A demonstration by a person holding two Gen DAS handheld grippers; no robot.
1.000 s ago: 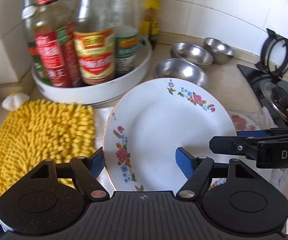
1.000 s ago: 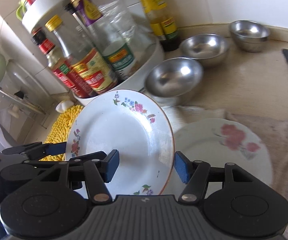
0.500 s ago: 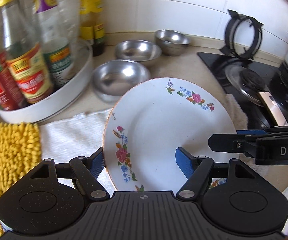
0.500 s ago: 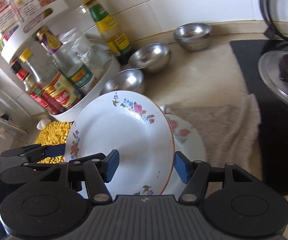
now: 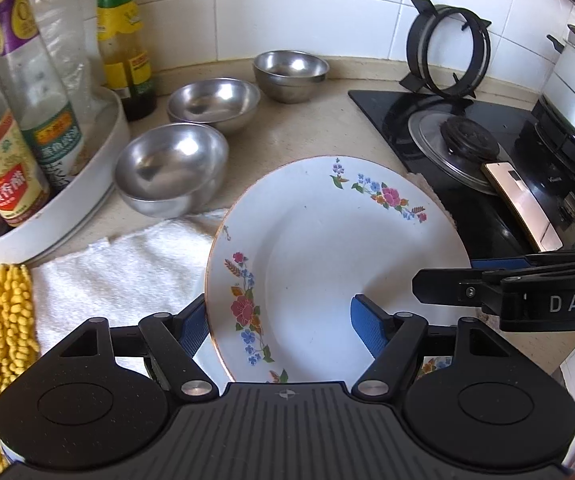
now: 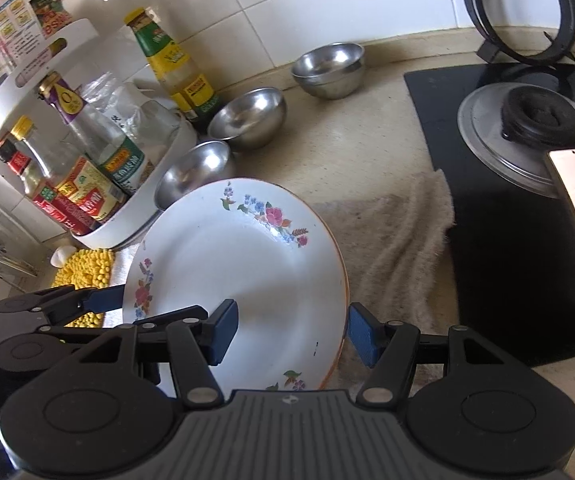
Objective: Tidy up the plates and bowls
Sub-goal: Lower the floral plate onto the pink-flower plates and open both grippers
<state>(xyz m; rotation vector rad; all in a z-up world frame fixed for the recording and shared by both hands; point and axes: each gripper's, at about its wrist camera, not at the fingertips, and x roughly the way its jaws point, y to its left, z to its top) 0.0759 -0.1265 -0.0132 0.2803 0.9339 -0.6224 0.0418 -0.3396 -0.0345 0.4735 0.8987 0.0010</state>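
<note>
Fingers of both grippers still pinch the floral plate (image 5: 327,240), now carried toward the stove (image 5: 487,184).

Three bowls (image 5: 171,168) stand behind the plate (image 5: 327,260), bottles (image 5: 15,148) to their left, stove (image 5: 487,168) right.

White floral plate (image 5: 327,248), gold-rimmed, held tilted above the counter. Three empty steel bowls (image 5: 171,168) stand upright at its eleven o'clock, in a diagonal row.
</note>
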